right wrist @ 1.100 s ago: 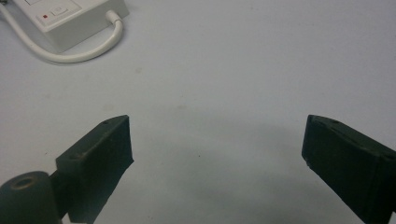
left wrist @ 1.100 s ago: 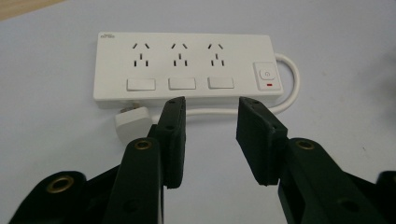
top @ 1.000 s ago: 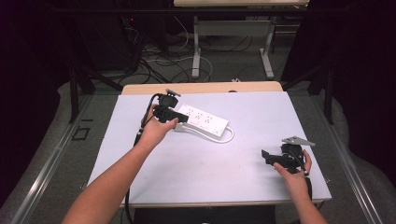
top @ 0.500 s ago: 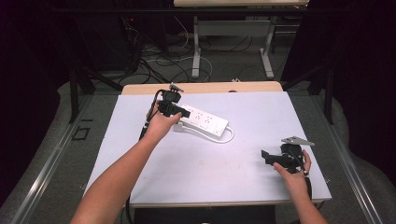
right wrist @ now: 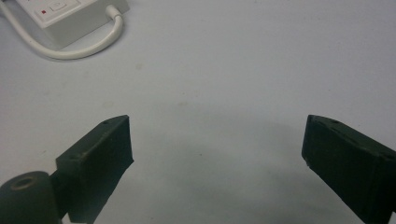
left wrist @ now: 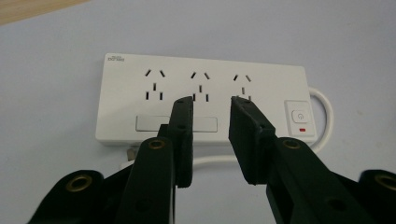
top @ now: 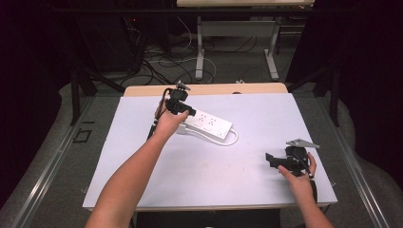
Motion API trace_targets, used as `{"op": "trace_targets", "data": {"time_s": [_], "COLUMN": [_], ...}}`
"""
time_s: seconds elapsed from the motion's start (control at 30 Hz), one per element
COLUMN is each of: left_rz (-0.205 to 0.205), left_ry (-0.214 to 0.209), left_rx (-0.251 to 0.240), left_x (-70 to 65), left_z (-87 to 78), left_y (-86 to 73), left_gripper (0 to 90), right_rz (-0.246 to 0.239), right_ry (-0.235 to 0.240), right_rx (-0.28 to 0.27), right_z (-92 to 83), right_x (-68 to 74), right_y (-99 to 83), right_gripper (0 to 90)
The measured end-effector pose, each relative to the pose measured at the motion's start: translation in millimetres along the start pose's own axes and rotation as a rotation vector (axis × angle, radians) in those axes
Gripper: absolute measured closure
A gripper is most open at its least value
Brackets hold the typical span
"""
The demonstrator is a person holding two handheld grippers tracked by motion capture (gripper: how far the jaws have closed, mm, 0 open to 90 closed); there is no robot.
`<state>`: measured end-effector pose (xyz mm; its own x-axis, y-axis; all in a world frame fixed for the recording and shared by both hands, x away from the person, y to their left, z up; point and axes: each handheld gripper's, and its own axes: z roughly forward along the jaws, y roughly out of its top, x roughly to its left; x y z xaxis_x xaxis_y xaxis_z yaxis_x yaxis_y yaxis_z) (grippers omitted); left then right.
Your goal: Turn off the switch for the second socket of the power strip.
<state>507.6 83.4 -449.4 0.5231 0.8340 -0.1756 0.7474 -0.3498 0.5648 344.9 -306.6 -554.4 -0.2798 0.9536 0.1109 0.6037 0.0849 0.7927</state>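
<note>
Left gripper [top: 186,112] has slid up over the white power strip [top: 207,124] near the bench's far left edge, and its jaws have just been narrowing with nothing between them yet, so it looks like it's lining up to grab or press. The strip's smooth glossy plastic, boxy, with a rubbery looped cord [left wrist: 321,116]. Right gripper [top: 272,160] sits released, jaws wide, by the near right corner.

White table top [top: 142,142] with a wooden strip [top: 214,89] at the far edge; beyond, grey desk legs [top: 199,52] and tangled floor cables [top: 161,66]
</note>
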Motion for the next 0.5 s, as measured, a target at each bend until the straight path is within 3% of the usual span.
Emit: {"op": "trace_targets", "data": {"time_s": [0.5], "left_rz": [-0.034], "left_ry": [0.013], "left_rx": [-0.015], "left_x": [9.7], "left_z": [17.4], "left_y": [4.3], "left_gripper": [79.3], "right_rz": [0.000], "right_ry": [0.006], "right_rx": [0.003], "right_z": [0.9], "right_x": [-1.3], "right_y": [-0.1], "right_gripper": [8.6]}}
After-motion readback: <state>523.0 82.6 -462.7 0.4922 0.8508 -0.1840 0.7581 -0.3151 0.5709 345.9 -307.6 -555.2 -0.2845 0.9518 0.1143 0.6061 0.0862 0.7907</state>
